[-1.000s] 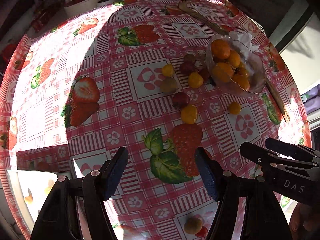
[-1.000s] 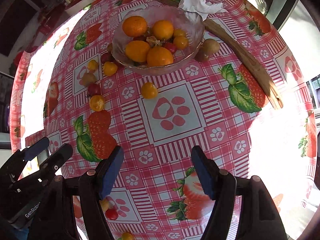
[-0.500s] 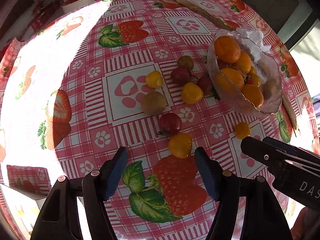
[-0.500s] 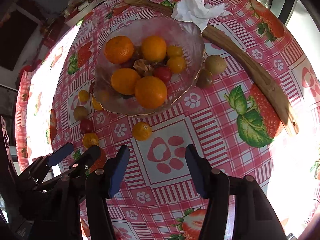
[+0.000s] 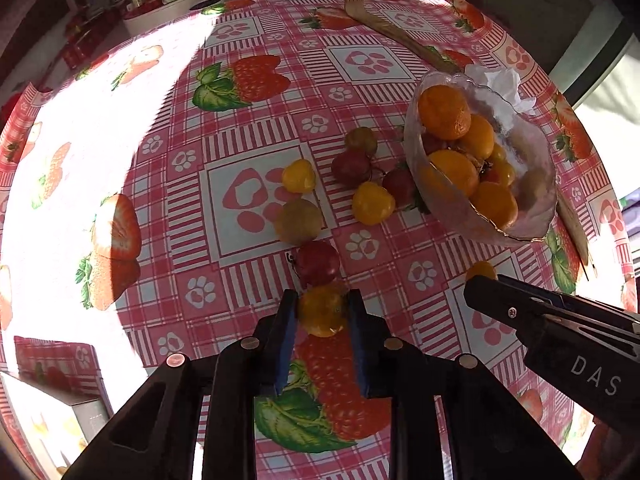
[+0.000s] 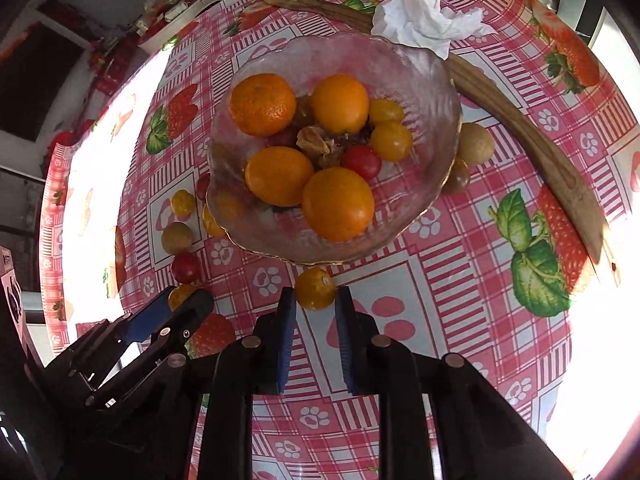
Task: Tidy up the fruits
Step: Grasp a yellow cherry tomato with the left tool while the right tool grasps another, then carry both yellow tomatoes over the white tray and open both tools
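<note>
Nearest the lenses, both grippers had narrowed sharply from the wide spread of a second earlier, when they hung farther back over the tablecloth. The left gripper was clenched on a yellow cherry tomato, its blue pads touching the fruit on either side, presumably to carry it to the bowl. The right gripper straddled a second yellow cherry tomato lying just in front of the glass bowl; whether its pads pressed the skin could not be told. Beyond the left gripper, a red cherry tomato and further loose yellow, red and greenish-brown fruits lay scattered beside the bowl, not yet gathered. The bowl already held four mandarins and several small tomatoes. Farthest off lay a wooden spatula and a crumpled tissue behind the bowl.
</note>
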A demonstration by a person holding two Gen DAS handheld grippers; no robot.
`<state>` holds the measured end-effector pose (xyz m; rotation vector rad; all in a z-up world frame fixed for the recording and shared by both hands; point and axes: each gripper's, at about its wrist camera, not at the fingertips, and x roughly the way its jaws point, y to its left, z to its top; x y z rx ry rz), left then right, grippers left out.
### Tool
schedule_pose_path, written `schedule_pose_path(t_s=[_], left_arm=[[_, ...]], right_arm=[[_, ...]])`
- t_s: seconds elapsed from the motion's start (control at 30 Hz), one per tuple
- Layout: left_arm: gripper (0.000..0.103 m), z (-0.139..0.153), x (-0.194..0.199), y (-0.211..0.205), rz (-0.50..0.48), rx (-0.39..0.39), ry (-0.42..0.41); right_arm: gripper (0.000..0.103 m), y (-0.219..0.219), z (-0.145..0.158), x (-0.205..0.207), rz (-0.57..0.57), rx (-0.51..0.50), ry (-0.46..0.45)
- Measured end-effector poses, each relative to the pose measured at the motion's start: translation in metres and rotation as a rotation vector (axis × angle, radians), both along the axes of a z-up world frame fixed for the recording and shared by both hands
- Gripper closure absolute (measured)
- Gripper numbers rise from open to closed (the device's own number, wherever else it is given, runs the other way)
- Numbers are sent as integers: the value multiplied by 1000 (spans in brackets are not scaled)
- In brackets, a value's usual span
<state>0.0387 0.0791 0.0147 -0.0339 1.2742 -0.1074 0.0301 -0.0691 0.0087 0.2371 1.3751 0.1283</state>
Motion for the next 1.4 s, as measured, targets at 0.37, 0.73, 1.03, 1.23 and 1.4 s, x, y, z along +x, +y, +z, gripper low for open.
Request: schedule_pose_path(t_s=[0.37,0.73,1.03,1.23,1.4], left_arm=[[77,25,-44,34,50,-31,-14],[77,45,-97,91,148,-25,-29],[77,55,-151,159,284,-7,-33],[77,49,-194,203,386,8,-1],[77,36,-222,224,443,14,32]], right_arm=[[81,0,13,-27,30,0,11],[81,37,23,-58,103,-2,28],[81,109,27,-84,243,-1,39],[81,167,28,-99,359,16,49],[81,211,27,-114,459,23,61]])
